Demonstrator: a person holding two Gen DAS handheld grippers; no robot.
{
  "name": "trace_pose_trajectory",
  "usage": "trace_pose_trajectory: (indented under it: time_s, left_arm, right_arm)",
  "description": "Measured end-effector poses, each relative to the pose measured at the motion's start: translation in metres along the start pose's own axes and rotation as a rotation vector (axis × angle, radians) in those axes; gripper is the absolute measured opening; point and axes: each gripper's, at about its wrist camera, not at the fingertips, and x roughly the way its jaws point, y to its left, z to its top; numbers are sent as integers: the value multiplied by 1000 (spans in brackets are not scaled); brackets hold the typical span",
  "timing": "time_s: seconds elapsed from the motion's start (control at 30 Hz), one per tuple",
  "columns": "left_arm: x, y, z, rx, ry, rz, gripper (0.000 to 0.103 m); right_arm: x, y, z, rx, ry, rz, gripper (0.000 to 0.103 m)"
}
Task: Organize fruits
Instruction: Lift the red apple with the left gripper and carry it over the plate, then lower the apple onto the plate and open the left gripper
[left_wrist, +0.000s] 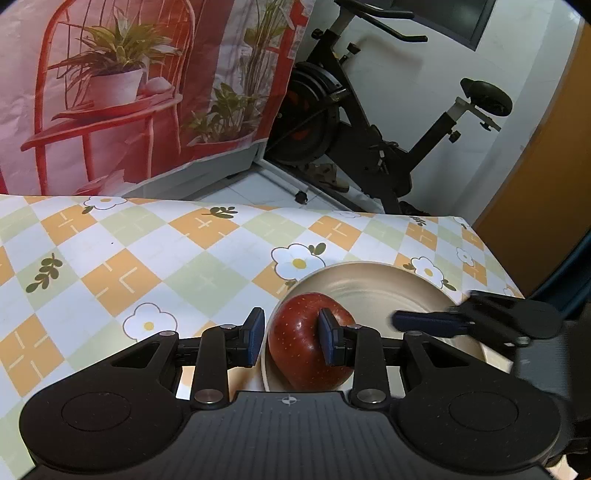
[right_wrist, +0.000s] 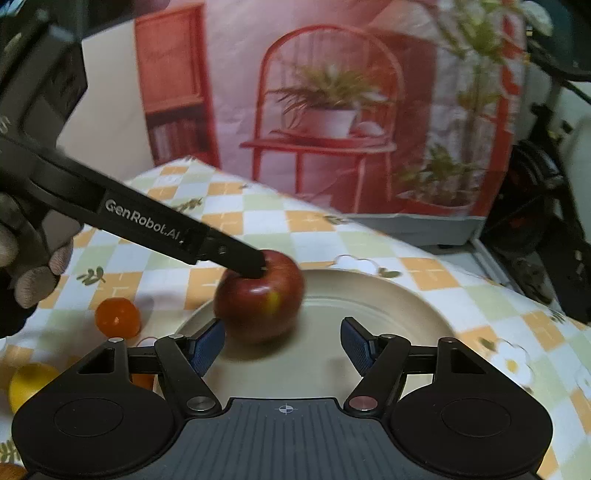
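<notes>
A red apple (left_wrist: 308, 339) rests in the left part of a beige plate (left_wrist: 373, 284). My left gripper (left_wrist: 291, 338) has its blue pads around the apple, the left pad a little off its skin. In the right wrist view the apple (right_wrist: 258, 306) sits on the plate (right_wrist: 373, 314) with the left gripper's finger (right_wrist: 240, 260) over its top. My right gripper (right_wrist: 282, 345) is open and empty, low over the plate's near side; it also shows in the left wrist view (left_wrist: 424, 321). A small orange fruit (right_wrist: 118, 317) and a yellow fruit (right_wrist: 27, 384) lie on the tablecloth left of the plate.
The table has a checked floral cloth (left_wrist: 129, 266). Behind it hangs a printed backdrop of a red chair with plants (left_wrist: 129, 92). An exercise bike (left_wrist: 369, 122) stands beyond the far edge. Another orange thing (right_wrist: 11, 470) shows at the lower left corner.
</notes>
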Motion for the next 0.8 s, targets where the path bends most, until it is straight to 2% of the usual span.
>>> trace_pose_trajectory:
  time_s: [0.27,0.4,0.8]
  left_arm:
    - [-2,-9,-3,-3,-9,20,34]
    - [-7,-11,-4,-19,-18,36,34]
    - [-66,-22,-27,-26,-91,77,34]
  right_arm:
    - [-64,-12,-30,86,-106,-60,65]
    - [-86,-18,-55,151,-128,-86,65]
    - [-133,-14,-125,254,-197,-141,64]
